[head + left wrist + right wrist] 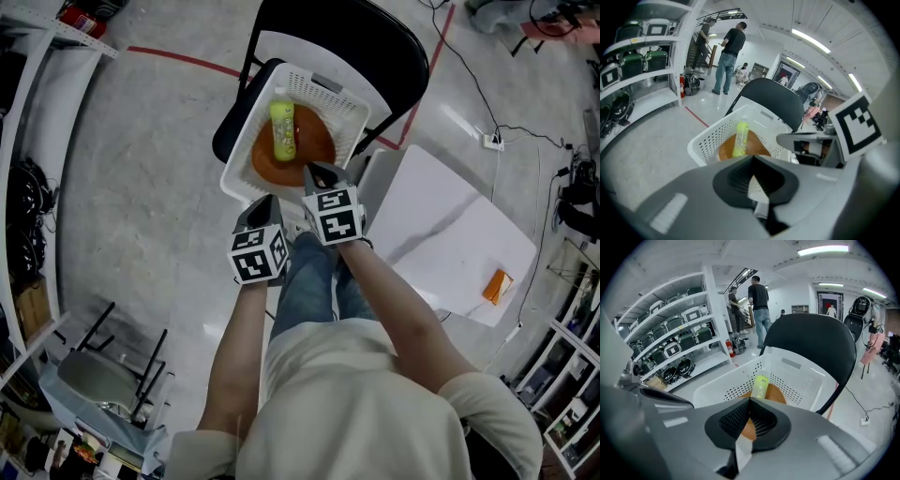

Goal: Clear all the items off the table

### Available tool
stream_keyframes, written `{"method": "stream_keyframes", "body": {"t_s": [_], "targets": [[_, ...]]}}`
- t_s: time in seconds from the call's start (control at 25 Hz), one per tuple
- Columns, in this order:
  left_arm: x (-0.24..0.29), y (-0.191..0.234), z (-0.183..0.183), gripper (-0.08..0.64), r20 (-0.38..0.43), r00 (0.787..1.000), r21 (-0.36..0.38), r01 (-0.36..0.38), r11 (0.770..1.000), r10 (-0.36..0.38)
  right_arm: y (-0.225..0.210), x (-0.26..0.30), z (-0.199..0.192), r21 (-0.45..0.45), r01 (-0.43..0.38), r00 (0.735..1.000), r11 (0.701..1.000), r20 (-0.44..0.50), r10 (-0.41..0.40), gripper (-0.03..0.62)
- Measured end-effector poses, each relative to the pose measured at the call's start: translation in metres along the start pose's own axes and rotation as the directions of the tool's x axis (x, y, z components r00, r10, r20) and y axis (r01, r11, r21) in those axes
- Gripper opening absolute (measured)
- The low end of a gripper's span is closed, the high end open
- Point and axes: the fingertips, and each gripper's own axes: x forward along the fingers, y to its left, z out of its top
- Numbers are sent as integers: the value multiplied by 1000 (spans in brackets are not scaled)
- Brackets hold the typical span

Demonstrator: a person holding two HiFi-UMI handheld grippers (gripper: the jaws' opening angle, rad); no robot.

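White perforated plastic, faintly glossy, for the basket (pixel 352 108). Glossy yellow-green plastic for the bottle (pixel 282 129). Smooth orange-brown plate (pixel 317 142) with a soft sheen. Matt black chair (pixel 375 42) back. Smooth white table (pixel 441 234) top. Polished, reflective floor (pixel 141 187). Matt grey plastic with ribbed black pads (pixel 736 176) on left gripper (pixel 753 157) and right gripper (pixel 750 400). Blue denim jeans (pixel 305 281).

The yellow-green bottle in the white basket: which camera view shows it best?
The head view: the bottle is seen whole from above, lying on the orange dish in the basket. The left gripper view shows it foreshortened, at a low slant. In the right gripper view its lower end is hidden.
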Motion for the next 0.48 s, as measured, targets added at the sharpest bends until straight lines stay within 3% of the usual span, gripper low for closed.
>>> {"method": "stream_keyframes", "body": {"t_s": [0.24, 0.48], "targets": [[-6, -6, 4, 8, 7, 1000, -8, 15, 1000, -15, -2, -15, 3, 16, 11, 1000, 1000, 22, -12, -2], [-12, -18, 7, 9, -7, 999, 33, 43, 999, -42, -7, -36, 7, 36, 31, 998, 999, 52, -32, -2]]}}
